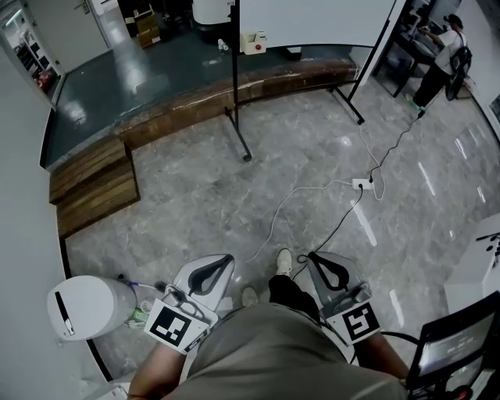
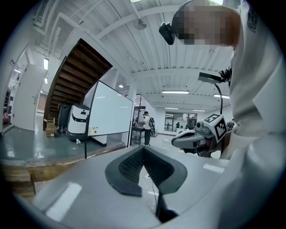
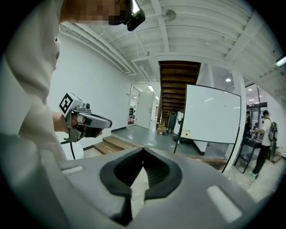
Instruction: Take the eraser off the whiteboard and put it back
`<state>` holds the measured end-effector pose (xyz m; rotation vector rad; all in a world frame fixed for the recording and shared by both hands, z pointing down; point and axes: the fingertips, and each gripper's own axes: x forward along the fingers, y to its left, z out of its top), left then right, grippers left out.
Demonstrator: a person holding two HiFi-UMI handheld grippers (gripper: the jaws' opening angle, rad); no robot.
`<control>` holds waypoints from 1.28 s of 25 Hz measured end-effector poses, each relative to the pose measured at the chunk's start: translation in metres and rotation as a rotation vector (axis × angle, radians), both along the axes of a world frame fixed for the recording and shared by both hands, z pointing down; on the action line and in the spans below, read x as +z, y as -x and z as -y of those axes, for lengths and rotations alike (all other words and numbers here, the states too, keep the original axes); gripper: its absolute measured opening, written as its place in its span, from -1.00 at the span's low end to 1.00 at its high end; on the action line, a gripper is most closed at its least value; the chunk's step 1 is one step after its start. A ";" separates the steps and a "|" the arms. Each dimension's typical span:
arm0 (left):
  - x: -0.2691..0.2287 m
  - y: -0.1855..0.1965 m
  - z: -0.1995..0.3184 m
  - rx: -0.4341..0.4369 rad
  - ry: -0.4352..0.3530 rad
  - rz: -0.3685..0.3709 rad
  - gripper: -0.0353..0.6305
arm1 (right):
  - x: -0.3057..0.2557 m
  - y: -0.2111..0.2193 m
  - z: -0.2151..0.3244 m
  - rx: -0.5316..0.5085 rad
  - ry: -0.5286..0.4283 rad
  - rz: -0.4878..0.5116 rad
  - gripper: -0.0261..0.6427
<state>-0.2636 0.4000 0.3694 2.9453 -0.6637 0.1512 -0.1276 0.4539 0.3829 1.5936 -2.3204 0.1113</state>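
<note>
The whiteboard (image 1: 312, 19) stands on a black stand across the room. A small white and red eraser (image 1: 254, 41) sticks to its lower left part. It also shows as a small block on the whiteboard (image 2: 111, 112) in the left gripper view, eraser (image 2: 94, 130), and on the whiteboard (image 3: 210, 114) in the right gripper view, eraser (image 3: 186, 133). My left gripper (image 1: 221, 259) and right gripper (image 1: 314, 256) are held close to my body, far from the board. Both are shut and empty, their tips meeting: left gripper (image 2: 143, 147), right gripper (image 3: 143, 150).
A wooden step platform (image 1: 195, 101) runs in front of the board. Cables and a power strip (image 1: 362, 184) lie on the marble floor. A white bin (image 1: 86, 306) stands at my left. A person (image 1: 441, 55) stands at a table far right. A screen (image 1: 453, 344) is at lower right.
</note>
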 end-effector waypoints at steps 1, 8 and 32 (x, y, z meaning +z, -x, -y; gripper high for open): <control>-0.001 -0.004 0.003 0.002 0.002 -0.001 -0.88 | 0.000 -0.003 0.004 -0.003 0.000 0.000 -0.91; 0.003 -0.043 0.033 0.013 0.011 0.023 -0.88 | 0.002 -0.039 0.036 -0.012 -0.013 0.006 -0.91; -0.007 -0.233 0.187 -0.078 0.024 0.053 -0.88 | 0.020 -0.226 0.208 -0.076 -0.012 0.068 -0.89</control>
